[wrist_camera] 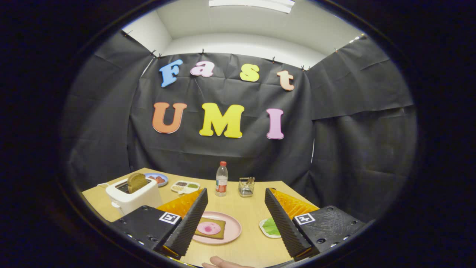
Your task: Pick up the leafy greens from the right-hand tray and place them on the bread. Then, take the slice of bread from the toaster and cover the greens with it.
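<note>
Worktop [238,208]: wooden, carries everything.
Toaster [132,195]: beyond the fingers, bread slice [137,181] upright in its slot; stiff, light.
Gripper [236,219]: wide open, empty.
Plate [232,227]: bread [210,227] between the fingers.
Greens [272,227]: on small tray; limp, light; pinch the leaf's edge.

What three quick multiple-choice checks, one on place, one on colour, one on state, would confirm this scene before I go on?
1. Where are the greens?
A. in the toaster
B. on a small tray beside the pink plate
C. on the bread

2. What colour is the bottle's cap?
A. red
B. blue
C. white

3. How is the tool?
A. shut on the greens
B. shut on the bread
C. open

Answers: 1 B, the greens lie by the tool's right finger. 2 A, the cap is red. 3 C, the fingers stand apart with table between them.
</note>
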`<state>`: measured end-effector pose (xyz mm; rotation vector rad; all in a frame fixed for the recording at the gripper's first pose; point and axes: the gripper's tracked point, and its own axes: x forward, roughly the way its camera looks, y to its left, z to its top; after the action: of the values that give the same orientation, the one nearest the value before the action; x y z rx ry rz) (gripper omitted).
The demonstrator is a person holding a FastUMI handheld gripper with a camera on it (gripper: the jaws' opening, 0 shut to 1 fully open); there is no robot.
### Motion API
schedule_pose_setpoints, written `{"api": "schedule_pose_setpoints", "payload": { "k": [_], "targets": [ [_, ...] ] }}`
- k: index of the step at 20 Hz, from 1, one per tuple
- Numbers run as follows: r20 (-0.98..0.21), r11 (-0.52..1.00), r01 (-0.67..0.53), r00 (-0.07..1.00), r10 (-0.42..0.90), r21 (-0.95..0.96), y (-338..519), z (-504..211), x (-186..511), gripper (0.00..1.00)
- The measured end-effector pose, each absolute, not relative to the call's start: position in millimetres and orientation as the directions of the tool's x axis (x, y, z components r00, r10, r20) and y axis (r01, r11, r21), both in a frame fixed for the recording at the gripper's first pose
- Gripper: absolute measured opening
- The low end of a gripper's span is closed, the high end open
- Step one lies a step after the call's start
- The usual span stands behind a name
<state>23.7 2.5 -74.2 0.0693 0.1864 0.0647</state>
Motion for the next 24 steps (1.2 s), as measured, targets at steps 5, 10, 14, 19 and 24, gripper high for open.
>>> {"api": "schedule_pose_setpoints", "payload": {
  "k": [5,10,14,19,24],
  "targets": [
    [-0.296,0.996,0.032,0.955,-0.005,0.086,-43,-122,67,0.95],
    [-0.422,0.991,0.127,0.901,-0.098,0.041,-100,-180,118,0.95],
    [-0.517,0.987,0.158,0.846,-0.133,0.006,-143,-227,155,0.96],
    [-0.638,0.983,0.180,0.761,-0.118,0.034,-170,-285,188,0.96],
    [-0.732,0.988,0.154,0.676,-0.083,0.030,-176,-327,203,0.96]
  ]
}}
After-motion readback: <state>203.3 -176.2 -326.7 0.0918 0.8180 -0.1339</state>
